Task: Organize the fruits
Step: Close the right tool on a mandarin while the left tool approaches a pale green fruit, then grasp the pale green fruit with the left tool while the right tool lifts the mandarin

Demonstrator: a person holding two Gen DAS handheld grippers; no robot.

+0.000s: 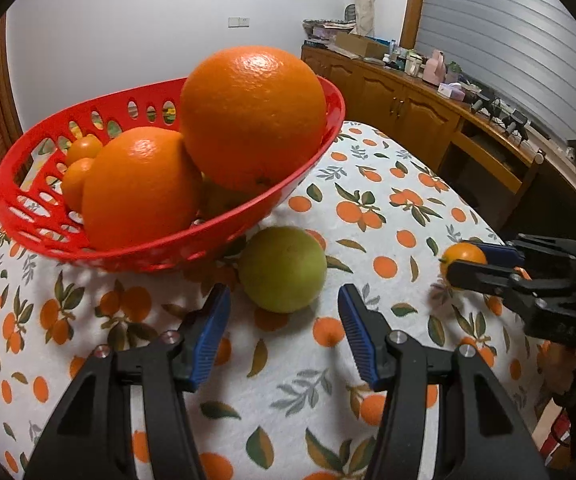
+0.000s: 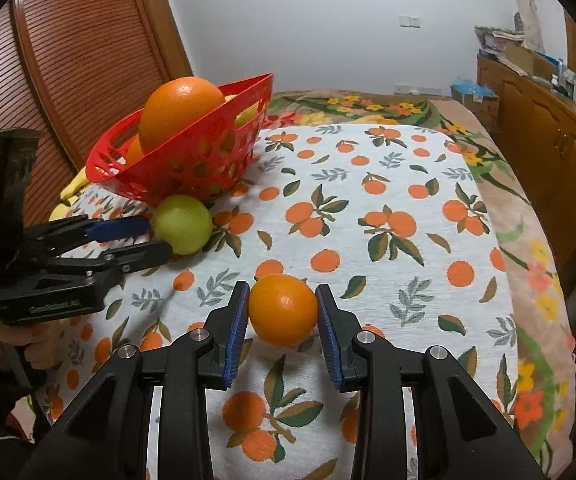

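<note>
1. A red basket point(image 1: 24, 168) is seen in the upper left of the left wrist view, resting on the counter point(image 1: 368, 184) under an orange-print cloth. It already carries two large oranges point(image 1: 252, 116) and some smaller orange fruits behind them.
2. A green fruit point(image 1: 282, 269) lies on the cloth at the centre of that view, just beside the basket's near wall. The left tongs point(image 1: 284, 334) are held wide open in front of it, one blue pad on either side, and nothing is touched.
3. In the right wrist view, a small orange point(image 2: 283, 309) sits low in the centre between the pads of the right tongs point(image 2: 282, 330). The pads appear to press both its sides, so it is judged gripped; whether it is lifted off the cloth cannot be told.
4. The step in hand is judged to be the gathering of the loose fruit into the basket.
5. Next, the small orange would need to be carried to the upper left and released over the basket, while the left tongs would have to be advanced and closed around the green fruit.
</note>
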